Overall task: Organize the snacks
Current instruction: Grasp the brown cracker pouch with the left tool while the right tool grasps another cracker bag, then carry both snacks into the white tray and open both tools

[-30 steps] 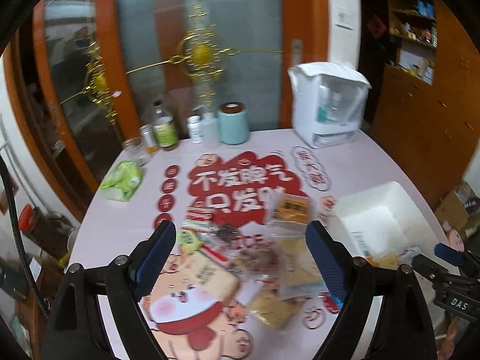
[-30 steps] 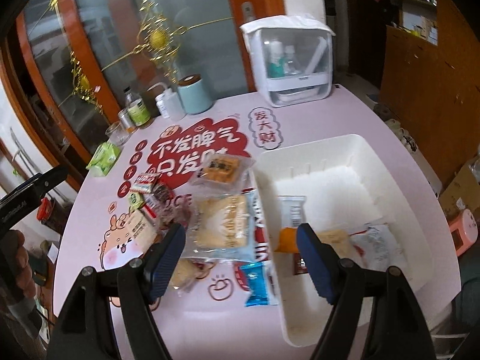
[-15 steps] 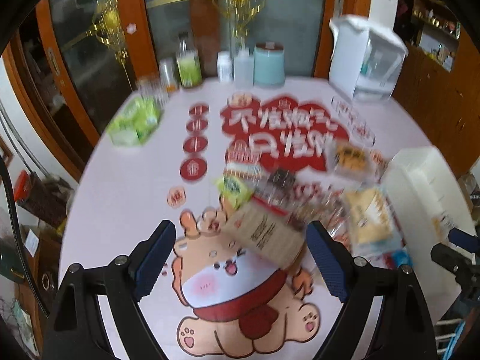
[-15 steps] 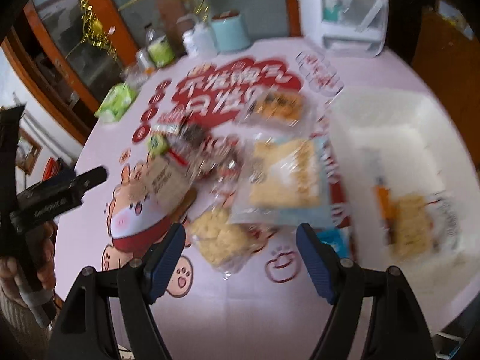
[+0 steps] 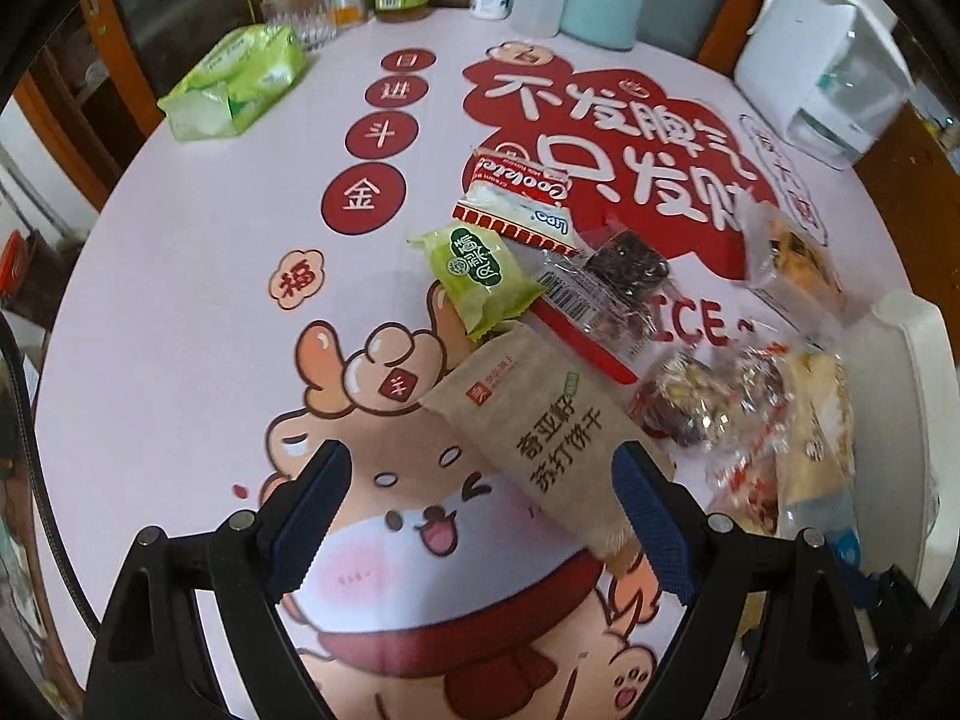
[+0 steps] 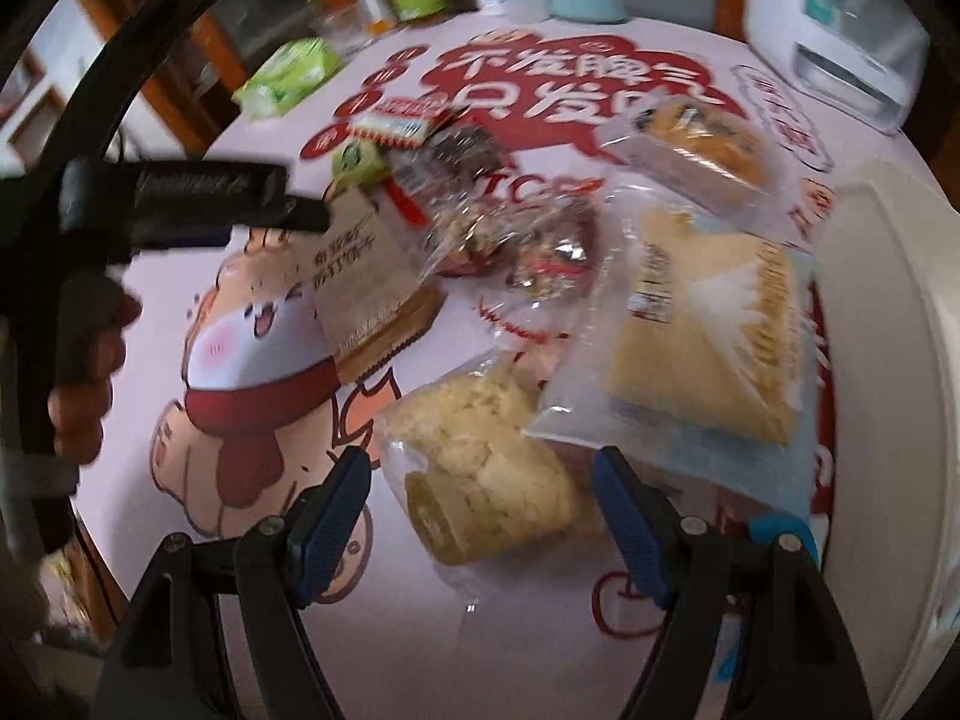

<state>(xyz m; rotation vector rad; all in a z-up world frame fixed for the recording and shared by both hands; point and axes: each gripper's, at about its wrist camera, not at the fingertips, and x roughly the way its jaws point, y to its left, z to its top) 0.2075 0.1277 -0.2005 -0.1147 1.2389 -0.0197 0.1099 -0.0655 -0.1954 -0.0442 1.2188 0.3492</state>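
A pile of snack packets lies on the pink printed tablecloth. My left gripper (image 5: 480, 516) is open, just above the near end of a brown paper cracker pack (image 5: 546, 432); a green packet (image 5: 480, 273) and a red-white cookie packet (image 5: 516, 198) lie beyond. My right gripper (image 6: 480, 510) is open, its blue pads either side of a clear bag of yellow crumbly pastry (image 6: 486, 480). A large flat pastry bag (image 6: 702, 348) lies to its right. The brown pack (image 6: 360, 276) shows at left, under the left gripper (image 6: 300, 213).
A white plastic bin (image 6: 888, 360) stands at the right table edge; it also shows in the left wrist view (image 5: 912, 396). Bottles, a teal canister (image 5: 606, 0), a green tissue pack (image 5: 234, 81) and a white box (image 5: 822, 42) line the far side.
Both grippers have dropped down and moved left toward the snack pile. The left one now hovers over the brown pack, the right one over the yellow pastry bag. Both stay open.
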